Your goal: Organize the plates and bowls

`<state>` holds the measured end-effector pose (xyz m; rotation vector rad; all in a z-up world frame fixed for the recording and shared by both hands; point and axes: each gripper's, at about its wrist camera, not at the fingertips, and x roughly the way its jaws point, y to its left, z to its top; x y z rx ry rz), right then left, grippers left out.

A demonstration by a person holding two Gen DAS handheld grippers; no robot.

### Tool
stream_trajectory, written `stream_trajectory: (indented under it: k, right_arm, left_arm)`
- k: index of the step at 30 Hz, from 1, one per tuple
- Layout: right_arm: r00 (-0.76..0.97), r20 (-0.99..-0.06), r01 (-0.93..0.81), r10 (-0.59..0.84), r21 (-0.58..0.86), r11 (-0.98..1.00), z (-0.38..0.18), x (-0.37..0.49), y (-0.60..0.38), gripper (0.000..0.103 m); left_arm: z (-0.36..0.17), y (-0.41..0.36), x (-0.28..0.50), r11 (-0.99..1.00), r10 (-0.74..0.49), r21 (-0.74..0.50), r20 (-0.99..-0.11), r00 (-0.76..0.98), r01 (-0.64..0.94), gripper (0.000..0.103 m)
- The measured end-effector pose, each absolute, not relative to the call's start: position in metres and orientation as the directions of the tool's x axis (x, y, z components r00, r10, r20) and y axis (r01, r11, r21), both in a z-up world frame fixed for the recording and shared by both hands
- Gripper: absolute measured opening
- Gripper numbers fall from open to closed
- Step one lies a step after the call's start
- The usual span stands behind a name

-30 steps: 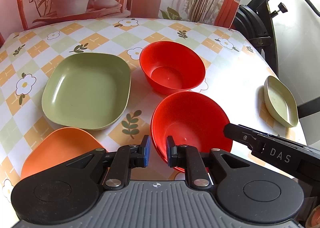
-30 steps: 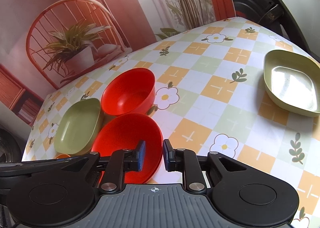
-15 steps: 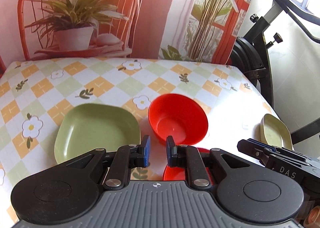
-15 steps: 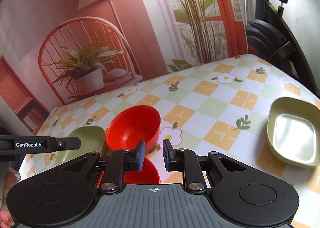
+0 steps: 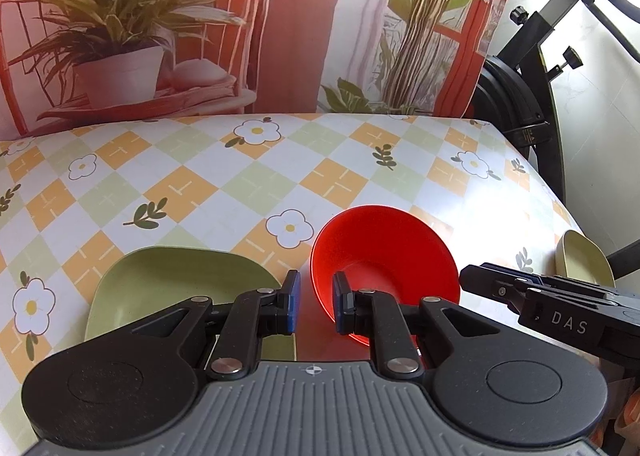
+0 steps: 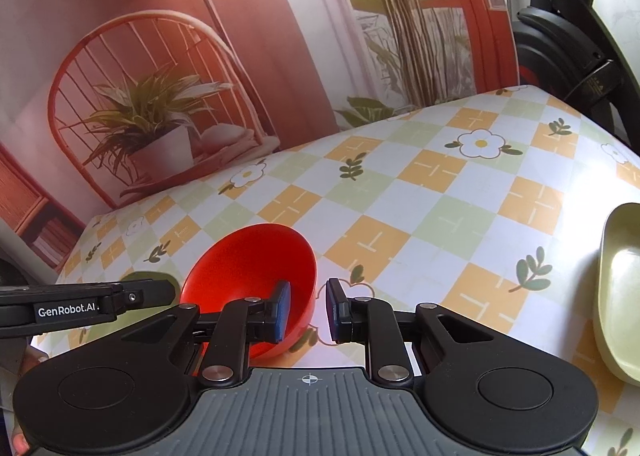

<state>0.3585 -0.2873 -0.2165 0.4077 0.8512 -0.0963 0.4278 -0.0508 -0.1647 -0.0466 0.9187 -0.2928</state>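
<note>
I see one red bowl (image 5: 384, 256) and two green plates, a darker one (image 5: 176, 284) just left of it and a paler one (image 5: 582, 258) far right. My left gripper (image 5: 314, 302) and right gripper (image 6: 306, 310) hover slightly parted, holding nothing.

red bowl (image 5: 384, 252); olive-green plate (image 5: 168, 288); pale green dish (image 6: 620, 296); tabletop (image 5: 240, 184) orange/green/white check, daisy and leaf print.

home room, floral checked tablecloth (image 5: 248, 184), exercise bike (image 5: 532, 96), printed plant backdrop (image 5: 160, 36)
</note>
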Motion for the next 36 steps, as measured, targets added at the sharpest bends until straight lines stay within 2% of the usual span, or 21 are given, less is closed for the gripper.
stream_trajectory:
  k: [12,19,36]
  right_arm:
    - [0.631,-0.77,0.252,0.096,0.321,0.913,-0.232,0.371,-0.288,0.018]
    - [0.629,-0.771,0.264,0.095,0.327,0.908,-0.234,0.369,-0.287,0.009]
    - [0.71,-0.702,0.27,0.06,0.35,0.897,-0.184,0.337,-0.285,0.008]
  left_arm:
    - [-0.184,-0.056,0.44,0.955,-0.278,-0.165,-0.792,0.544,0.248,0.018]
    - [-0.186,-0.061,0.439,0.949,-0.291,-0.169,-0.791,0.538,0.266,0.018]
    - [-0.137,-0.065,0.404,0.942,-0.313,-0.156,-0.725,0.613,0.296,0.017]
